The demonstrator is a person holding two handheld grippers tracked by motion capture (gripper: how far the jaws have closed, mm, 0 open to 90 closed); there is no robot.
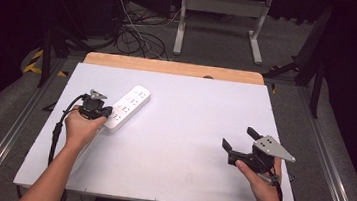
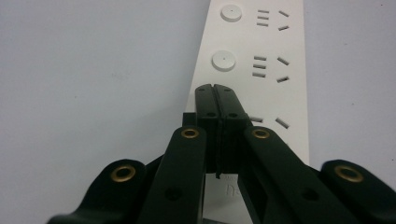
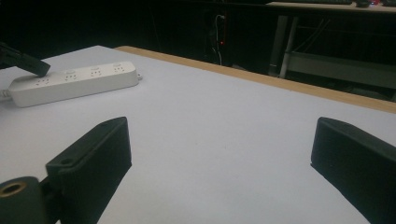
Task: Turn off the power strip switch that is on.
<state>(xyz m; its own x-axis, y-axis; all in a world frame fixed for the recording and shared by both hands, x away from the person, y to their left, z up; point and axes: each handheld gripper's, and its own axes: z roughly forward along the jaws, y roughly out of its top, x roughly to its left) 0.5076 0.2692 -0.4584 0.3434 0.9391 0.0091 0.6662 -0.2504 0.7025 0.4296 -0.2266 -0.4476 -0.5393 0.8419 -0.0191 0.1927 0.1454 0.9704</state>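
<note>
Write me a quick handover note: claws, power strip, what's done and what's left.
Left claw: shut, holding nothing, its tip over the near end of the power strip, by a round button; actual contact can't be confirmed.
Right claw: open, holding nothing, held low over bare table at the right, well apart from the strip.
Power strip: lies flat at the table's left, angled away from the person; no plug shows in its sockets.
Done: left claw brought to the strip.
Left: probably pressing that button; whether it is already pressed can't be told.

My white power strip lies flat and diagonal at the frame's upper left, sockets up, its near end under my left gripper.
</note>
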